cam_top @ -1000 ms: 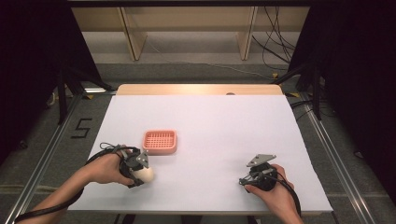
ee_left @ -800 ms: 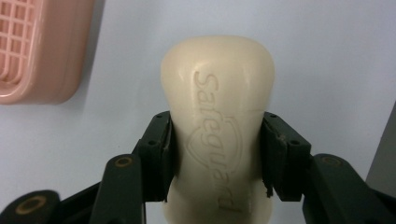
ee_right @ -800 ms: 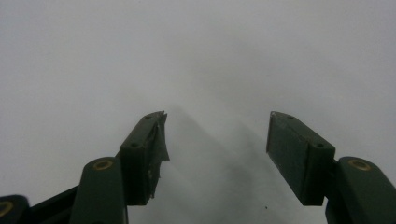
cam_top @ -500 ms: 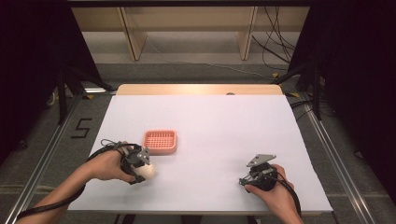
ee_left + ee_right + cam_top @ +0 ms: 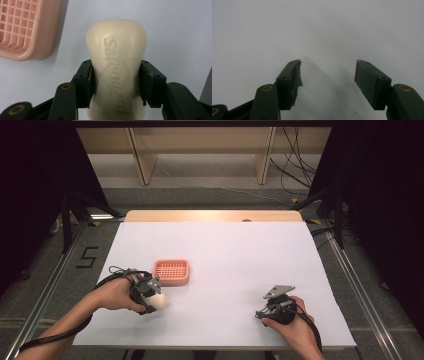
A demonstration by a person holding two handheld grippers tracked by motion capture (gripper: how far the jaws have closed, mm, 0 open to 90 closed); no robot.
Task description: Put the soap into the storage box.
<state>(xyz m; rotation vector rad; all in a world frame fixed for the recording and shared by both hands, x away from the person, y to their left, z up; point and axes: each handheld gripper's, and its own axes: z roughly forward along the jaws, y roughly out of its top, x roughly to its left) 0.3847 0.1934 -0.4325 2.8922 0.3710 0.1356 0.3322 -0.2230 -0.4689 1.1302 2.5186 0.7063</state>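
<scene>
A cream bar of soap [image 5: 116,65] with raised lettering sits between the jaws of my left gripper [image 5: 116,82], whose pads press on both its sides. In the high view that gripper [image 5: 152,300] holds the soap [image 5: 159,302] low over the white table, just below a pink slatted soap dish [image 5: 171,271]. The dish's corner [image 5: 25,30] appears at the upper left of the left gripper view. My right gripper [image 5: 270,307] rests near the table's front right, and its jaws [image 5: 328,75] stand open over bare white surface.
The white tabletop [image 5: 240,255] ends in a wooden strip [image 5: 212,216] at the far edge. Metal rails [image 5: 350,275] run along both sides. Shelving legs and cables lie on the floor beyond the table.
The left hand with the soap has crept slightly up the table toward the pink dish. The right hand has stayed where it was.
</scene>
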